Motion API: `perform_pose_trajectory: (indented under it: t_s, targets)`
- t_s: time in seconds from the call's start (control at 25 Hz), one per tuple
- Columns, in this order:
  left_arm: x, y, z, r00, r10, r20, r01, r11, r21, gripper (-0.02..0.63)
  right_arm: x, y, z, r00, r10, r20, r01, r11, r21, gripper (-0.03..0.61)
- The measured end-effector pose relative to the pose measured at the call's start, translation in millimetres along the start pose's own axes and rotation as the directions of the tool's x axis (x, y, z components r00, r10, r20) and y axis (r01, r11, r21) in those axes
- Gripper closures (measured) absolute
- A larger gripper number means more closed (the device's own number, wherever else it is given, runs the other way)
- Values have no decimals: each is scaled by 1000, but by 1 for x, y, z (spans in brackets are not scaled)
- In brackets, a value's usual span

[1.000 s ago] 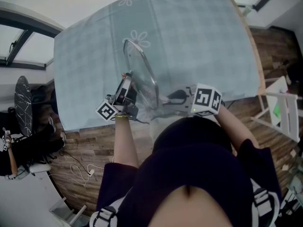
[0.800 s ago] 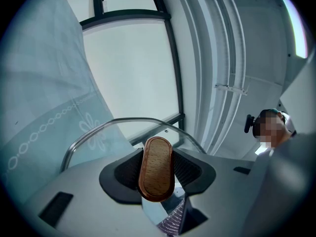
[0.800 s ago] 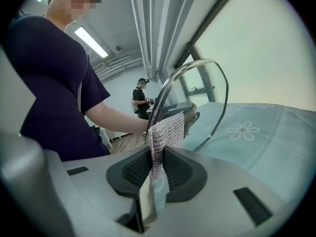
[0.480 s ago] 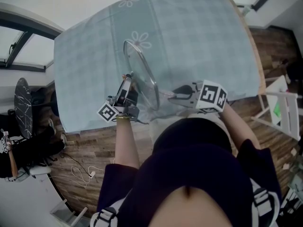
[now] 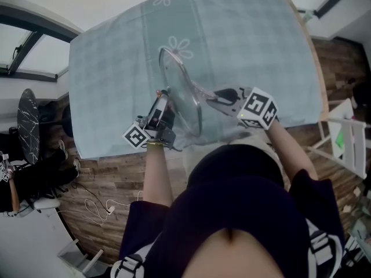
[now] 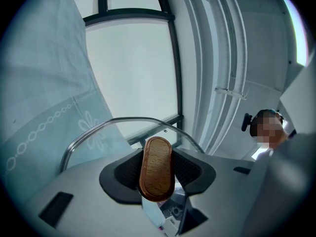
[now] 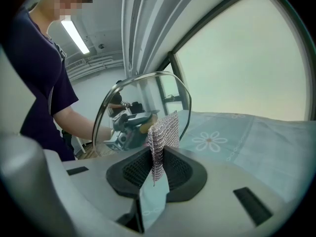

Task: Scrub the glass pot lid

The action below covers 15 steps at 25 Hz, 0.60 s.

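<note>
Right gripper [image 7: 157, 163], clenched on silvery mesh cloth [image 7: 164, 130]: round glass pot lid [image 7: 148, 93] upright just ahead, centre frame; left gripper [image 5: 162, 104] grasping its oval wooden knob [image 6: 157, 164].

Pale teal tablecloth [image 5: 249, 45] here, faint checks and white daisies all over it, light wood at the desk [image 5: 310, 51] edge and brown planks on the floor [image 5: 110, 175]. The lid [image 5: 182, 91] is clear glass with a silver rim, its knob [image 6: 156, 168] warm brown wood with a fine grain, set against the black ribbed fingers [image 6: 129, 171] of the light grey left gripper [image 6: 157, 154]. Same grey and black on the right gripper [image 7: 159, 154], a silvery-pink mesh cloth [image 7: 163, 132], a white marker cube [image 5: 257, 108] with black squares, and the person's top [image 5: 243, 213] dark navy.
</note>
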<state>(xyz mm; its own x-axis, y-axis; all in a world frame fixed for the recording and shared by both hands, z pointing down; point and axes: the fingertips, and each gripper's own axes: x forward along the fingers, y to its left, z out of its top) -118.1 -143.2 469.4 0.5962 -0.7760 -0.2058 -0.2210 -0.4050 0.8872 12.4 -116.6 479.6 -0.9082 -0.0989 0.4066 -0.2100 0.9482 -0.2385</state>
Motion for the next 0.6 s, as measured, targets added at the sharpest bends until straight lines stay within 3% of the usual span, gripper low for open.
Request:
perform_pose_trajectory:
  t_s: [0.6]
  targets:
    - [-4, 1, 1, 1000, -20, 11, 20, 999, -30, 443, 71, -45, 16, 996, -84, 18, 83, 996, 45, 503]
